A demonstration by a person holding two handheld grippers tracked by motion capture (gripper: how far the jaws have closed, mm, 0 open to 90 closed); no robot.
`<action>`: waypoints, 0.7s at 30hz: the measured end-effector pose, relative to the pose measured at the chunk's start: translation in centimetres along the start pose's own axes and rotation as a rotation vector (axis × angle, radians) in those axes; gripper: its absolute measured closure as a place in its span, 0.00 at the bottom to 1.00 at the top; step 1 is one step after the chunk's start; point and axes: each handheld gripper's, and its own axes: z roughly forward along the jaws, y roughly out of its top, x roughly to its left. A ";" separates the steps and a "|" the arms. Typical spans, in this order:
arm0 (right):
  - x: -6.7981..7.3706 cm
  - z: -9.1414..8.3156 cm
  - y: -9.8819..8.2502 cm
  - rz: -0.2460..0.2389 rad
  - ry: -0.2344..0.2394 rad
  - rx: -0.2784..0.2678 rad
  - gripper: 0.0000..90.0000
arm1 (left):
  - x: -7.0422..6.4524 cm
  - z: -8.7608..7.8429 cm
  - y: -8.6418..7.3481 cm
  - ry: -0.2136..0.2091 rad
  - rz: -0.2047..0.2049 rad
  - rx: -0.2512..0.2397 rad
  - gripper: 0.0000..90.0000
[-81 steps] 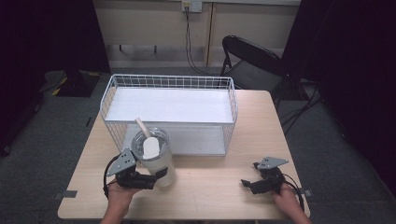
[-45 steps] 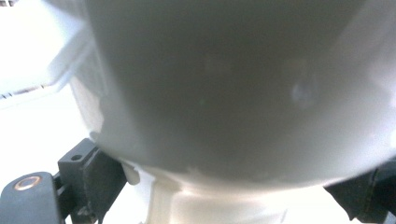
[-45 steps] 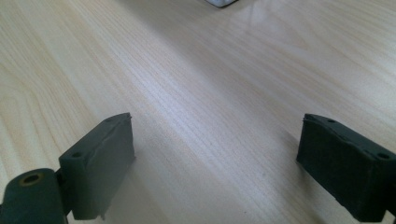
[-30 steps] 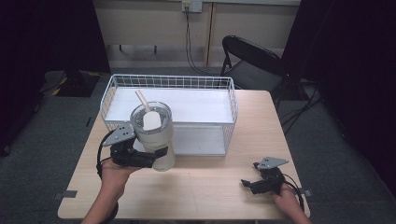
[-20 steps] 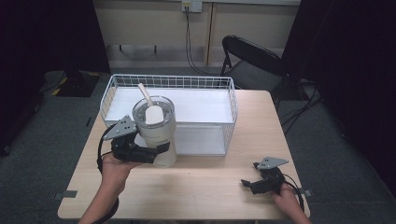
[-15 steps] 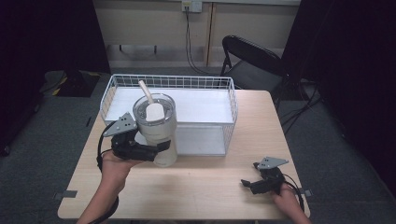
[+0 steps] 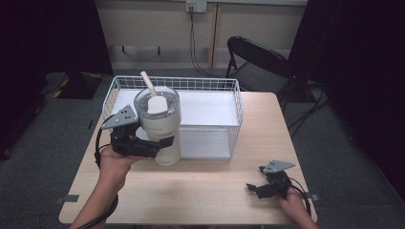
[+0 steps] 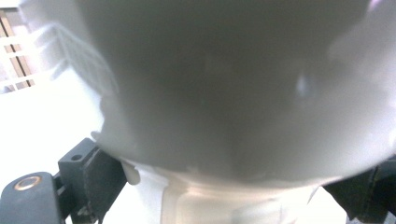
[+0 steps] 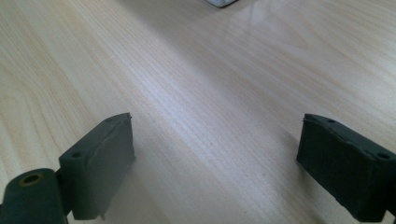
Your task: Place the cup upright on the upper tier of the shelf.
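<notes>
So the tumbler (image 7: pixel 159 126) is the thing in play here: a white insulated cup with a clear lid and a pale scoop-like handle (image 7: pixel 150 90) sticking up out of it at a slant. It's upright, held in front of the near left corner of the white wire basket (image 7: pixel 235 102); whether its base is resting on the tabletop (image 7: pixel 205 186) or hanging just above it, I honestly can't tell from the high view.

The left claw (image 7: pixel 160 143) is clamped around the lower half of the tumbler, one jaw on each side. In the left gripper view the cup's white body (image 8: pixel 224 93) is right up against the lens, blurry, with a black jaw showing at each bottom corner against its narrower base.

The basket sits on the far half of the tabletop, white liner inside, and the tumbler's top stands above its rim.

The right claw (image 7: pixel 255 188) is well apart from all this, down at the near right edge of the tabletop, held in the person's right hand (image 7: pixel 291 202). Its jaws are spread wide with nothing between them but bare wood grain (image 9: pixel 210 116).
</notes>
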 end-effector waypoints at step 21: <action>0.0 0.0 0.0 -0.001 -0.001 -0.003 0.11 | -0.2 -0.9 4.0 -0.009 -0.002 0.005 0.11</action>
